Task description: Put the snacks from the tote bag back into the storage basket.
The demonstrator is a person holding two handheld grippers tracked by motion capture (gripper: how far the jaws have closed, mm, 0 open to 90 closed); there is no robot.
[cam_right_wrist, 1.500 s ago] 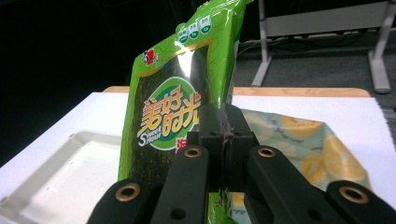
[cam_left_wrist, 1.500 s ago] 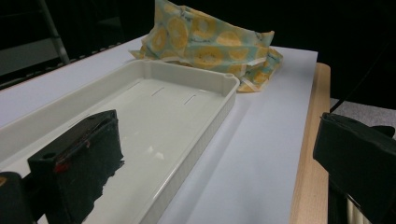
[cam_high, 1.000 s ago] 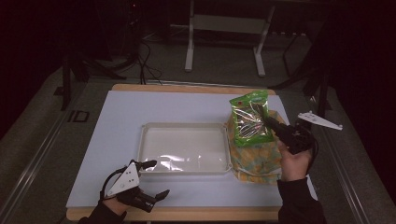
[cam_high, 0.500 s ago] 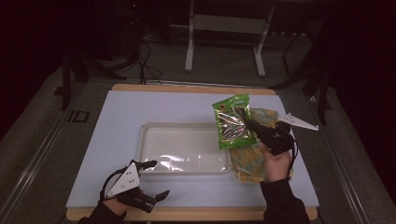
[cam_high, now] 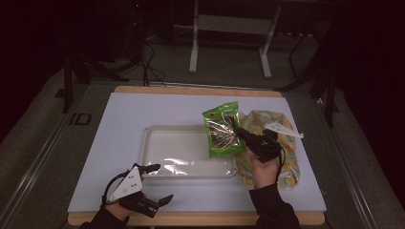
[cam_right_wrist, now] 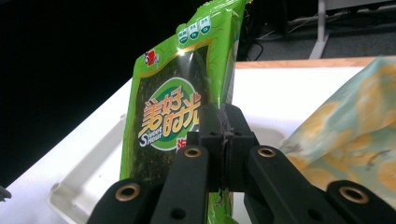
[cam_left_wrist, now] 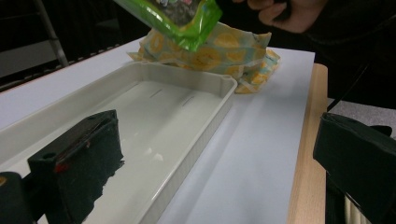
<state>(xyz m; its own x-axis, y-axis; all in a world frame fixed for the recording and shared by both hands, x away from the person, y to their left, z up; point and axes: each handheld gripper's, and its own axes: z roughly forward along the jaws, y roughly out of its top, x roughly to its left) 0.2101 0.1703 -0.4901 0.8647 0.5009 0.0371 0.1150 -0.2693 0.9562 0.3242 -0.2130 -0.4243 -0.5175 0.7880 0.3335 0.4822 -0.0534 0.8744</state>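
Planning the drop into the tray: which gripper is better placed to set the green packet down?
Right. The right gripper is shut on the green packet at the tray's edge; the left gripper is open at the table's near edge.

Both my grippers are matte black, each topped with a pale grey three-cornered plate; my left gripper [cam_high: 154,183] trails a thin black cable. My right gripper [cam_right_wrist: 224,128] shows brass-ringed screw holes along its arms. My sleeves [cam_high: 273,208] are dark.
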